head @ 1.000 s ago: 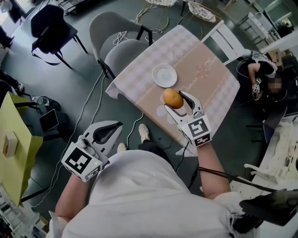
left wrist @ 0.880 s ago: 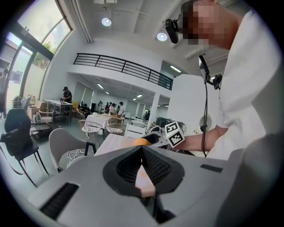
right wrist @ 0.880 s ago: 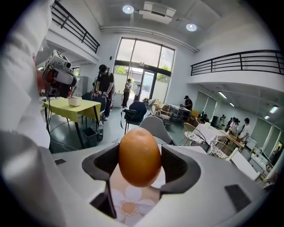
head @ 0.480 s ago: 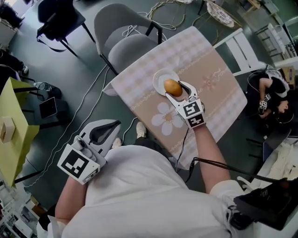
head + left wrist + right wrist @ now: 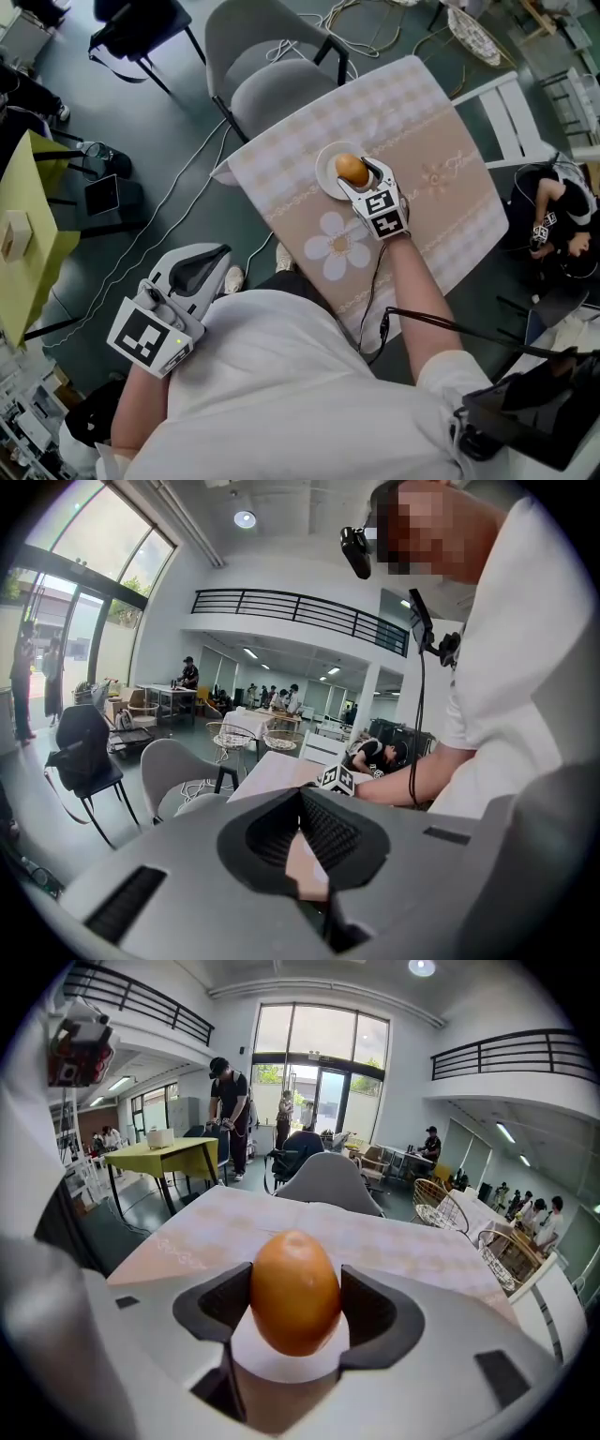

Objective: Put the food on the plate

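Closest to me, at seven o'clock in the head view, the left gripper (image 5: 217, 255) hangs down beside my hip. Its ribbed dark pads are pressed together on nothing, parked there, I think, to keep it out of the working arm's way. Further out, just above centre, the right gripper (image 5: 364, 180) is clamped on the orange fruit (image 5: 294, 1283), one moulded jaw on each flank. The fruit is a smooth, glossy oval, so a side pinch across its waist looks like the surest way to stop it rolling. It sits directly over the small round white plate (image 5: 325, 169), though I cannot tell whether it touches the plate or hovers just above it. The plate lies on a soft tablecloth (image 5: 422, 187), checked at the far end and printed with a pale flower nearer me. Beyond, at twelve o'clock, a grey moulded chair (image 5: 272, 84) is tucked against the table edge.
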